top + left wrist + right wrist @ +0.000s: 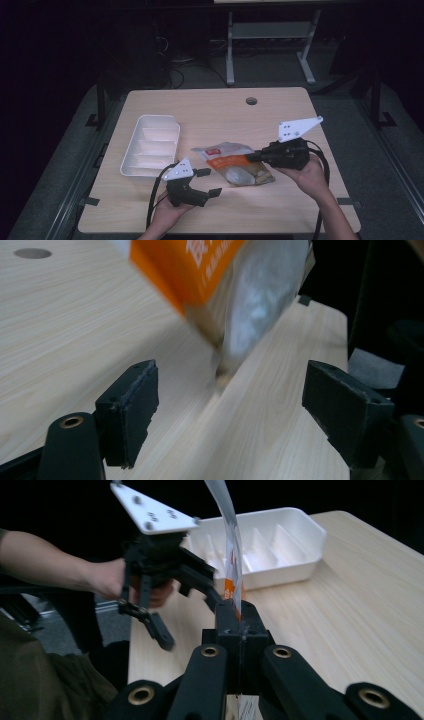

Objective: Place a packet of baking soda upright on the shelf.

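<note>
The right gripper (pixel 251 156) clamped an orange snack bag (pixel 235 163) above the wooden table (pixel 215 107). The left gripper (pixel 209 182) stood wide, empty, near a white divided tray (pixel 150 145).

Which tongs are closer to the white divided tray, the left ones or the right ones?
Left. The left tongs are just beside the near right corner of the white divided tray, open and not touching it. The right tongs are farther right, clamped on the snack bag.

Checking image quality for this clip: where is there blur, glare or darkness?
High view: table lit, surroundings dark, glare on the snack bag. Left gripper view: bag smeared by blur, jaws sharp. Right gripper view: black background, bag edge slightly soft.
</note>
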The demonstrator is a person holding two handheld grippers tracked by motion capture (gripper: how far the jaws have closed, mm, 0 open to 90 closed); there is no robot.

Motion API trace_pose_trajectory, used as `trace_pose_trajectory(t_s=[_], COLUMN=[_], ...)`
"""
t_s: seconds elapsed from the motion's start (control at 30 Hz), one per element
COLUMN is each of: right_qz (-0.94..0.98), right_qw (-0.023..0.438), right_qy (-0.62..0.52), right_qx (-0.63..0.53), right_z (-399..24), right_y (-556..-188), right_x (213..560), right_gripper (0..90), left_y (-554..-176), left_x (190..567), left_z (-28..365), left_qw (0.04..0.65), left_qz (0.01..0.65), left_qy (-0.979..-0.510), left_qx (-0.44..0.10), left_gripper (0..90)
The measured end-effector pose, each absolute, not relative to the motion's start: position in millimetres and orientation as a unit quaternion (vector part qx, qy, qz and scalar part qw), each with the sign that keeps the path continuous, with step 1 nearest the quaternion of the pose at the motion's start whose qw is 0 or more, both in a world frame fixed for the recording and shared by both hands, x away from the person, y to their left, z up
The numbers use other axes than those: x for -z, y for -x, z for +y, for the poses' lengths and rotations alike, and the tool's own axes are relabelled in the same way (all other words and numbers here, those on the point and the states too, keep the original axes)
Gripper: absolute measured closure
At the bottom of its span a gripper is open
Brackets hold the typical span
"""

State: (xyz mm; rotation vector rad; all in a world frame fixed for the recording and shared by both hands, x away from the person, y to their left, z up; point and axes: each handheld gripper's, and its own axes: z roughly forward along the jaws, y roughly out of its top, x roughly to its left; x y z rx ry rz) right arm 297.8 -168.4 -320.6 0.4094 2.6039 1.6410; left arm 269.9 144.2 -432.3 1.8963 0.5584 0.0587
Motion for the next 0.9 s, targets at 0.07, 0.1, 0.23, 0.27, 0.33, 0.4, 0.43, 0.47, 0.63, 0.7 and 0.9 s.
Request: trace_pose_trajectory(t_s=[0.07,0.1,0.23,0.27,0.33,0.4,0.43,0.47,0.63,0.7,0.9], right_qz=[0.834,0.831,0.825,0.824,0.819,0.817,0.817,0.817,0.833,0.844,0.866], right_qw=[0.008,-0.002,-0.008,-0.01,-0.008,-0.011,-0.01,-0.01,0.004,0.011,-0.01], right_qy=[-0.127,-0.124,-0.128,-0.131,-0.138,-0.142,-0.15,-0.15,-0.159,-0.159,-0.149], right_qx=[-0.536,-0.542,-0.55,-0.551,-0.557,-0.559,-0.556,-0.556,-0.53,-0.511,-0.477], right_z=[-163,-158,-156,-158,-163,-165,-169,-169,-172,-172,-157], right_y=[-297,-296,-296,-296,-297,-297,-297,-297,-296,-296,-298], right_x=[324,329,337,339,343,346,351,351,364,370,390], right_gripper=[90.0,90.0,90.0,90.0,90.0,90.0,89.8,89.8,88.7,86.7,81.2], left_y=[-272,-272,-270,-271,-271,-269,-268,-268,-269,-269,-266], left_x=[434,435,436,435,434,433,433,433,435,435,435], left_z=[146,149,154,157,159,159,158,157,156,157,155], left_qw=[0.561,0.577,0.571,0.579,0.582,0.58,0.576,0.571,0.554,0.549,0.551], left_qz=[0.231,0.223,0.215,0.217,0.214,0.21,0.205,0.202,0.209,0.207,0.204], left_qy=[-0.795,-0.786,-0.792,-0.786,-0.784,-0.787,-0.791,-0.796,-0.806,-0.809,-0.809], left_qx=[-0.013,-0.002,-0.02,0.001,0.009,-0.003,-0.016,-0.023,-0.016,-0.021,-0.03], left_gripper=[37.7,44.6,71.5,73.8,79.0,82.8,83.4,83.4,84.7,85.4,85.8])
